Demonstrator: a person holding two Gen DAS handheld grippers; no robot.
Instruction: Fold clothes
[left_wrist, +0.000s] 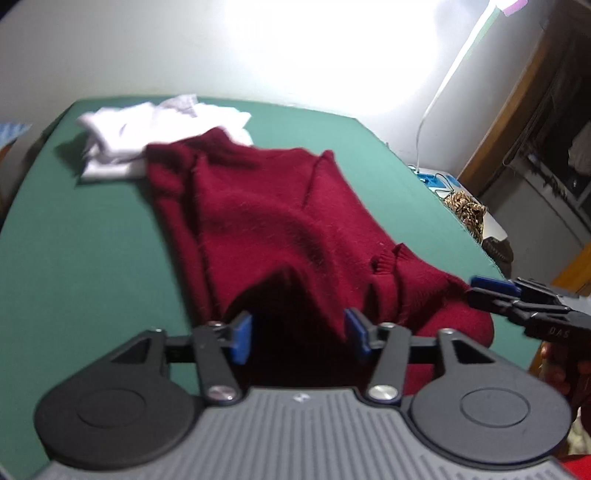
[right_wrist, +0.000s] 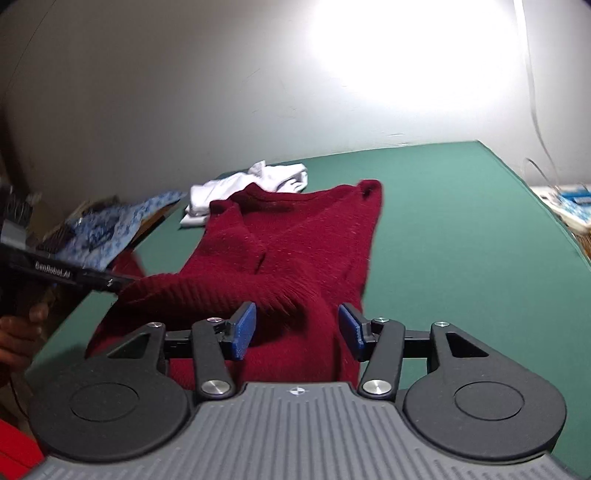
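Note:
A dark red knitted sweater (left_wrist: 273, 221) lies partly folded on the green table (left_wrist: 74, 240), running away from me. My left gripper (left_wrist: 300, 336) is open at the sweater's near edge; a raised fold stands between its blue pads (left_wrist: 242, 338), which do not press on it. The right gripper (left_wrist: 491, 291) comes in from the right at the sweater's near right corner. In the right wrist view, the right gripper (right_wrist: 297, 330) is open over the sweater (right_wrist: 295, 251), with the ribbed hem between its pads (right_wrist: 351, 330). The left gripper (right_wrist: 110, 282) reaches the hem from the left.
A crumpled white garment (left_wrist: 122, 144) lies behind the sweater at the far left of the table. Off the left edge sits a blue patterned cloth (right_wrist: 110, 229). To the right, off the table, are a white cable (left_wrist: 436, 99), a blue box (left_wrist: 432, 179) and a leopard-print item (left_wrist: 465, 210).

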